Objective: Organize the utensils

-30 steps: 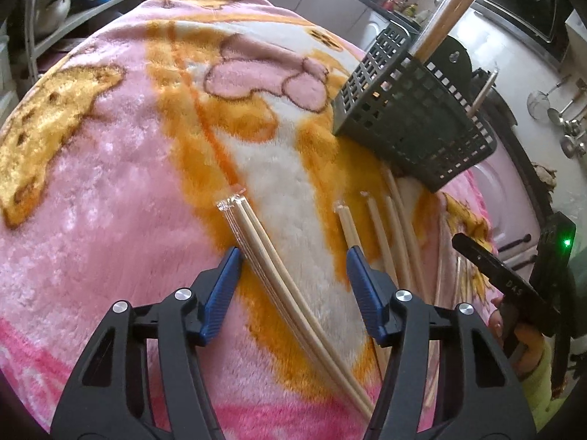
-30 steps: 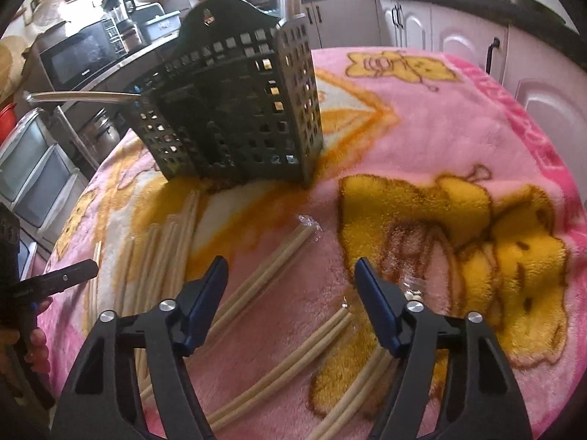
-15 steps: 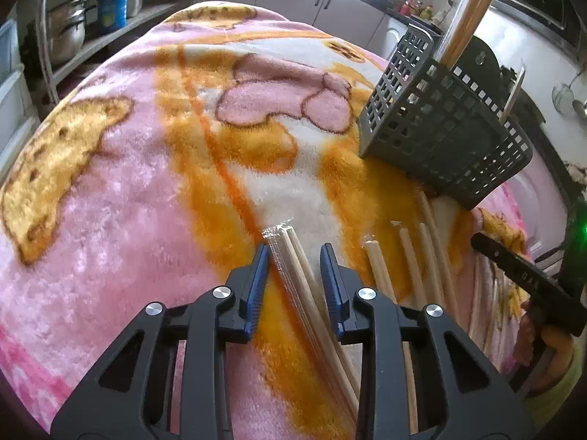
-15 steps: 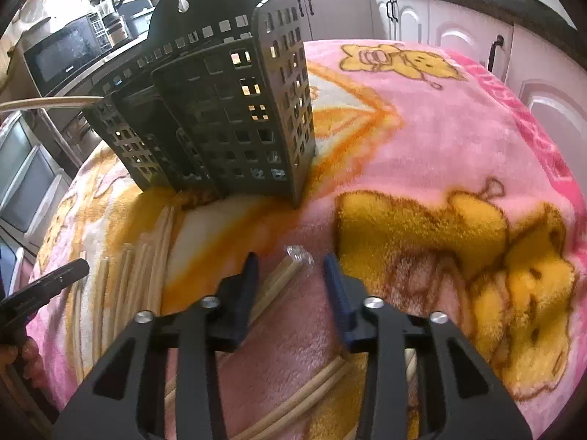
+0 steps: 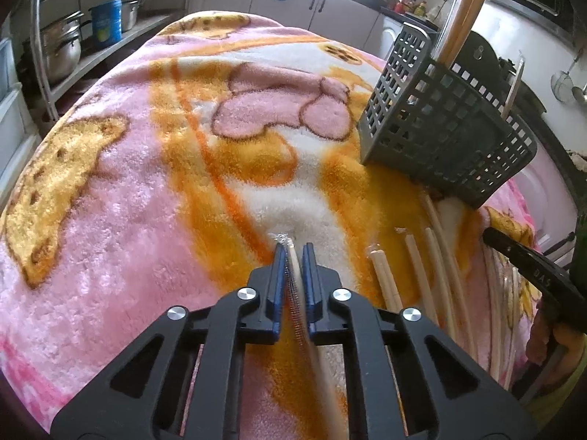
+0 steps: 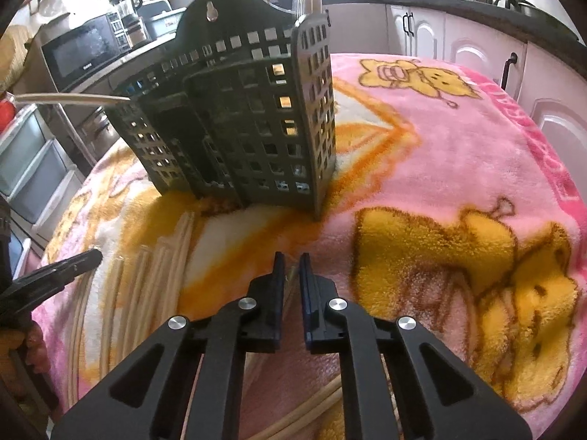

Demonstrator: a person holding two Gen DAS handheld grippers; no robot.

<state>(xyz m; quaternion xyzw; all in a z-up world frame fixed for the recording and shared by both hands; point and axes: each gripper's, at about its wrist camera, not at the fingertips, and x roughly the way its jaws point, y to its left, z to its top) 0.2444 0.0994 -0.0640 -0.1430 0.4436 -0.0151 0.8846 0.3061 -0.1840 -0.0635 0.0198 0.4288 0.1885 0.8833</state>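
Observation:
My left gripper (image 5: 293, 253) is shut on a plastic-wrapped pair of chopsticks (image 5: 294, 267), held just above the pink and orange blanket (image 5: 128, 190). My right gripper (image 6: 291, 262) is shut on another wrapped pair of chopsticks (image 6: 292, 273), its tip showing between the jaws. A dark grey perforated utensil basket (image 5: 444, 139) stands on the blanket ahead to the right, with wrapped chopsticks standing in it; it also shows in the right wrist view (image 6: 253, 128). Several more chopstick pairs (image 5: 433, 278) lie on the blanket in front of the basket.
The right gripper's handle (image 5: 532, 275) shows at the right edge of the left view, the left one (image 6: 47, 278) at the left of the right view. Loose chopsticks (image 6: 168, 271) lie left of my right gripper. Shelves with pots (image 5: 62, 47), a microwave (image 6: 84, 55) and cabinets surround the table.
Both grippers went from wide open over the chopsticks to shut on a wrapped pair each. Both views have moved closer to the basket and the held pairs have lifted.

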